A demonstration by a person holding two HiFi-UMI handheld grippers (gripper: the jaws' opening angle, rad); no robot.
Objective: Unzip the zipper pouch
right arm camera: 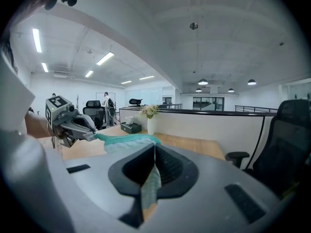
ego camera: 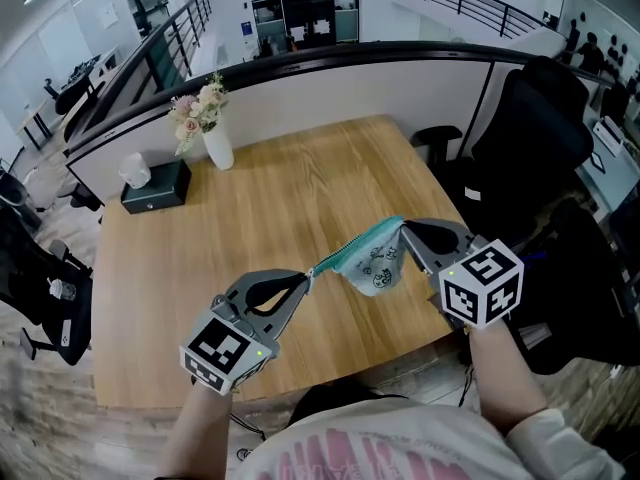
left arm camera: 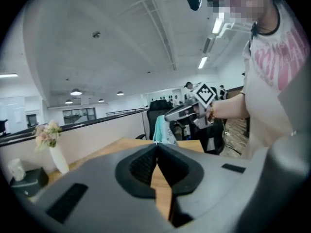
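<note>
A teal and white zipper pouch point(ego camera: 378, 260) hangs in the air over the wooden table point(ego camera: 250, 218), stretched between both grippers. My right gripper point(ego camera: 405, 230) is shut on the pouch's right end; in the right gripper view the pouch fabric point(right arm camera: 149, 184) is pinched between the closed jaws. My left gripper point(ego camera: 306, 278) is shut on the zipper's left end, where the pull sits, and the teal zipper line runs up and right from it. The left gripper view shows its jaws closed, with the pouch point(left arm camera: 161, 129) and the right gripper point(left arm camera: 187, 111) beyond them.
A white vase of flowers point(ego camera: 215, 143) and a black tissue box point(ego camera: 155, 186) stand at the table's far left. A black office chair point(ego camera: 530, 138) sits off the right side. A low partition wall point(ego camera: 330, 78) runs behind the table.
</note>
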